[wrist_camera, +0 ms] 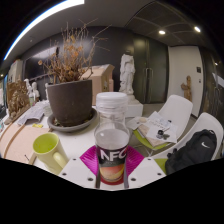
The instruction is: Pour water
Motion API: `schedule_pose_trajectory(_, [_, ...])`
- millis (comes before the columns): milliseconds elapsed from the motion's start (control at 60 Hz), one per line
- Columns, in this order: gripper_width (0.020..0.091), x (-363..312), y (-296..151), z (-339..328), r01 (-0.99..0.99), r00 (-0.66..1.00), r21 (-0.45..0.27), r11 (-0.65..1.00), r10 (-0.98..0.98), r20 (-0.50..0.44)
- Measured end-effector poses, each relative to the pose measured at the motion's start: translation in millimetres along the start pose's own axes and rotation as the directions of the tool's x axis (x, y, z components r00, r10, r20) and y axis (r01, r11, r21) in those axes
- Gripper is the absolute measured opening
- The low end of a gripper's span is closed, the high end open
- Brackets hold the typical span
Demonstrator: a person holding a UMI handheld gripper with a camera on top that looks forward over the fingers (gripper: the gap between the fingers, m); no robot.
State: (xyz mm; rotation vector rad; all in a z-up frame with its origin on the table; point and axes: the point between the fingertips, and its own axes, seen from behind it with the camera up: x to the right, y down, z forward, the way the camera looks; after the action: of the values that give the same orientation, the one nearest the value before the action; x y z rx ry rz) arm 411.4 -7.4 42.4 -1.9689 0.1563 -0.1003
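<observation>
A clear NFC bottle (112, 140) with a white cap and a pink-orange label stands upright between my fingers, close to the camera. My gripper (112, 165) has its magenta pads (89, 157) pressed against the bottle's lower sides, shut on it. A yellow-green cup (45, 149) sits on the white table (70, 163) to the left of the bottle, apart from it. The bottle's base is hidden below the fingers.
A large dark pot with a dry plant (70, 97) stands behind the cup on a saucer. Papers and a green item (160, 135) lie to the right, with a black bag (198, 152) on a white chair. A white statue (127, 72) stands far back.
</observation>
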Motion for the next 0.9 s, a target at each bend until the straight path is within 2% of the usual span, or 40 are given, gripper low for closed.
schedule_pose_trajectory(100, [0.0406,1,1,-3,-0.011,1.000,0.011,1.000,0.011,0.003])
schedule_pose_trajectory(150, [0.0463,0,10,-2,-0.019,1.000,-0.023,1.000,0.019,0.003])
schedule_pose_trajectory(167, [0.0505,1,13,-2,-0.022,1.000,-0.037,0.999,0.022,-0.001])
schedule_pose_trajectory(200, [0.0656,1,18,-4,-0.027,1.000,-0.065,0.998,0.027,-0.003])
schedule_pose_trajectory(217, [0.0790,1,19,-6,-0.030,1.000,-0.072,0.997,0.030,-0.004])
schedule_pose_trajectory(233, [0.0872,1,18,-9,-0.033,0.999,-0.074,0.997,0.032,-0.007])
schedule_pose_trajectory(283, [0.0832,9,15,-17,-0.033,0.999,-0.067,0.997,0.030,-0.041])
schedule_pose_trajectory(333, [0.0855,11,8,-31,-0.022,0.998,-0.058,0.998,0.019,-0.063])
schedule_pose_trajectory(550, [0.0856,-4,-13,-125,0.043,0.990,-0.082,0.996,-0.053,-0.130])
schedule_pose_trajectory(683, [0.0856,-35,-21,-206,0.081,0.981,-0.102,0.991,-0.098,-0.168])
schedule_pose_trajectory(900, [0.0856,-124,-2,-328,0.045,0.987,-0.158,0.986,-0.068,-0.147])
